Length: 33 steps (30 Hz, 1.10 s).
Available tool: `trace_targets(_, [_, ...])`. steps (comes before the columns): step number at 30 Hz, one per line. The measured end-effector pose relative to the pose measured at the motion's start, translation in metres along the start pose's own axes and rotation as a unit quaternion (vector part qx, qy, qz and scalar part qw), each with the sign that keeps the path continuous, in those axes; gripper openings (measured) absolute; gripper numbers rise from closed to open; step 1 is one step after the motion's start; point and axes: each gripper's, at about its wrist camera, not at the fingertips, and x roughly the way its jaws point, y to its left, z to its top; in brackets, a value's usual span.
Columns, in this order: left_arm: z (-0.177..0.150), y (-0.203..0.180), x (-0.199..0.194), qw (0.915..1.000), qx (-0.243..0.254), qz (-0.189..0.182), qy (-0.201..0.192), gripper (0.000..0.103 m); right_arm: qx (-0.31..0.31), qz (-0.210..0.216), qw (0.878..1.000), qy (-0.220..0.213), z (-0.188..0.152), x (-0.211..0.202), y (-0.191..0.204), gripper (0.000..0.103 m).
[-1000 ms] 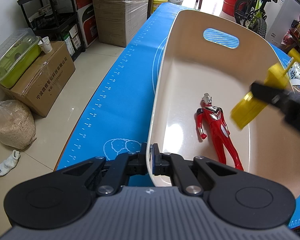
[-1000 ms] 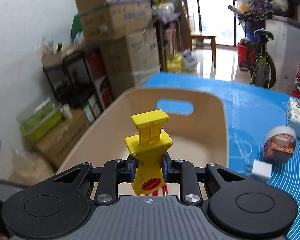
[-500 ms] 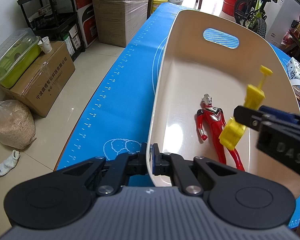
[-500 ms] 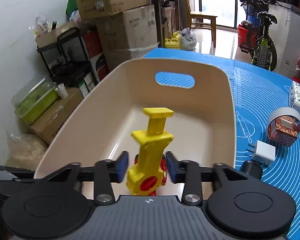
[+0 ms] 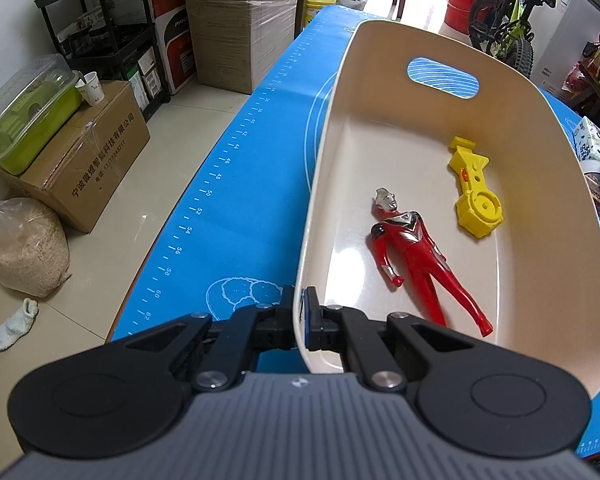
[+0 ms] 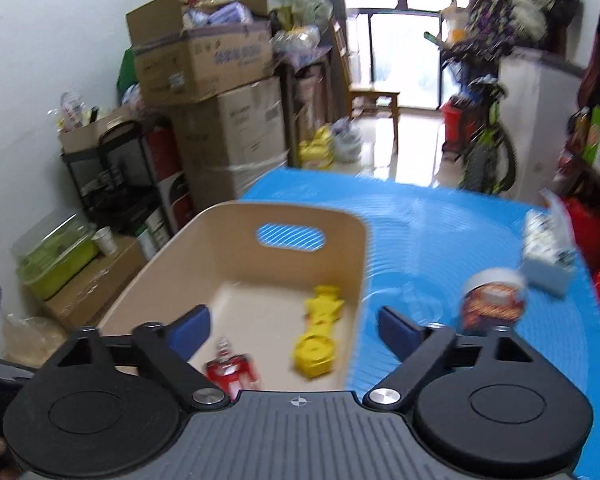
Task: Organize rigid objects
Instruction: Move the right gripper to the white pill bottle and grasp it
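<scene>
A beige bin [image 5: 540,128] with a handle slot stands on the blue mat [image 5: 228,184]. In it lie a red hero figure [image 5: 416,252] and a yellow toy launcher [image 5: 476,196]. My left gripper [image 5: 301,322] is shut on the bin's near rim. In the right wrist view the bin [image 6: 240,256], the yellow launcher [image 6: 318,340] and the red figure [image 6: 230,370] show below my right gripper [image 6: 294,326], which is open, empty and raised above the bin. The view is blurred.
A tape roll [image 6: 494,300], a tissue pack [image 6: 548,256] and the blue mat [image 6: 440,240] lie right of the bin. Cardboard boxes [image 5: 236,20], a black shelf [image 5: 112,40] and a bicycle [image 5: 508,28] stand around the table. A carton with a green container [image 5: 32,120] is on the floor at the left.
My right gripper opened and dropped the yellow launcher into the bin, beside the red figure, then pulled up and back. My left gripper kept its hold on the rim.
</scene>
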Motion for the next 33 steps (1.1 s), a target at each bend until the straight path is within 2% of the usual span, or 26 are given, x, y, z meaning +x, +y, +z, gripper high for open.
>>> trace_targets(3, [0.000,0.000,0.000,1.0000,-0.002,-0.001,0.000,0.006,-0.008,-0.027,0.999,-0.015,-0.002,-0.005,-0.020,0.100])
trace_targets(10, [0.001,0.000,0.000,1.0000,-0.003,-0.002,0.001,0.006,0.016,-0.063,0.998,-0.008,-0.023,-0.002,-0.071,0.101])
trace_targets(15, [0.001,0.000,0.000,1.0000,-0.004,-0.002,0.001,0.006,0.035,-0.100,0.994,0.026,-0.042,0.013,-0.095,0.101])
trace_targets(22, [0.001,0.001,0.000,1.0000,-0.003,-0.002,0.001,0.006,0.045,-0.102,0.989,0.093,-0.069,0.045,-0.106,0.100])
trace_targets(28, [0.001,0.001,0.000,1.0000,-0.003,-0.002,0.001,0.006,0.037,-0.109,0.982,0.147,-0.088,0.057,-0.104,0.088])
trace_targets(33, [0.001,0.000,0.000,1.0000,-0.003,-0.002,0.001,0.006,0.051,-0.096,0.982,0.155,-0.091,0.054,-0.105,0.080])
